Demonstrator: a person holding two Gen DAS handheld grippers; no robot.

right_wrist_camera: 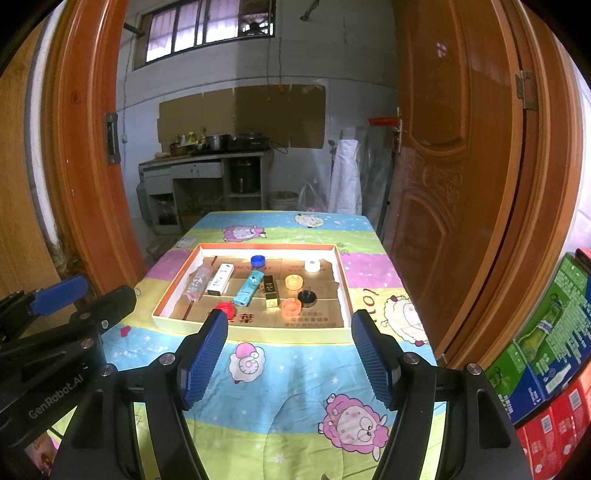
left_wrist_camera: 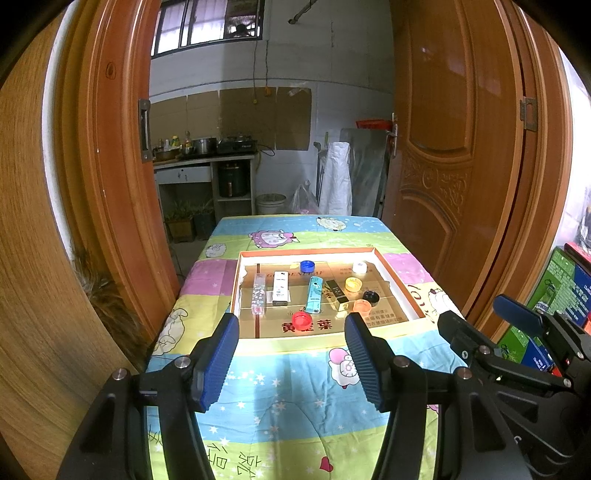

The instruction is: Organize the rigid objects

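Daylight comes in through the barred window (left_wrist_camera: 208,24) up top, which is blown out to near white. The room itself is dim and bluish. Warm light pools inside the shallow box (left_wrist_camera: 255,341) on the table, and the glossy door (left_wrist_camera: 443,110) catches glare spots. Heavy fisheye bending at the edges, black vignette in the corners. The center is fairly sharp, the far kitchen counter (right_wrist_camera: 207,158) soft.

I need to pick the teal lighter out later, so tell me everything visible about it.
The teal lighter is a slim, light blue-green plastic stick with small dark markings, too blurred to read. It lies flat on the cardboard floor of the shallow tray, between the white lighter and the black-and-gold lighter, apart from both. Neither gripper touches it.
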